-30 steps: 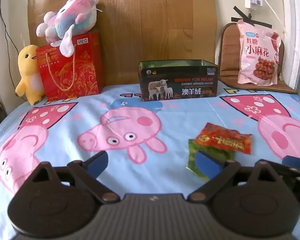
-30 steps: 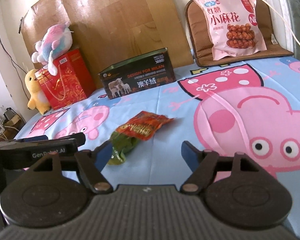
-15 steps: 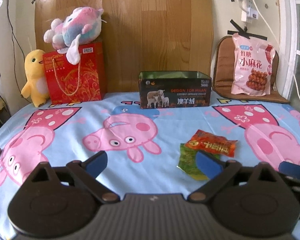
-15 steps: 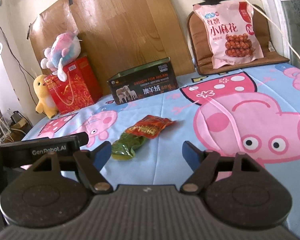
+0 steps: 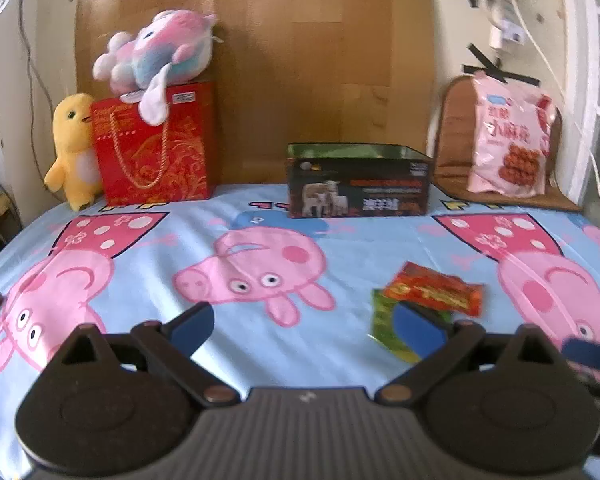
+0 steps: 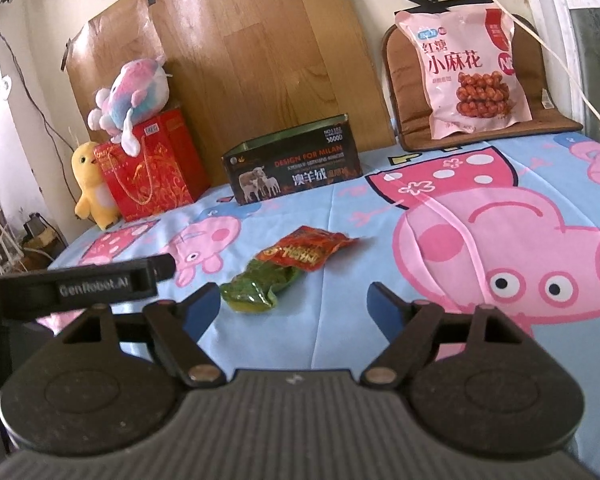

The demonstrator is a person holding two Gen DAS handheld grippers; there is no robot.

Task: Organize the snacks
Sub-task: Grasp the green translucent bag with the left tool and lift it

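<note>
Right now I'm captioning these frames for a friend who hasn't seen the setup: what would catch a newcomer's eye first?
Probably the blue cartoon-pig bedsheet filling the foreground, with a red snack packet lying partly over a green snack packet near its middle. Behind them an open dark tin stands against the wooden board. A big pink snack bag leans upright on the brown cushion at back right, and a pastel plush sits atop a red gift bag at back left.

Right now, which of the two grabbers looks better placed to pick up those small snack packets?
Probably the right gripper. Its open jaws point almost straight at the green packet and the red packet. From the left gripper, also open, the packets sit off beyond its right finger.
</note>
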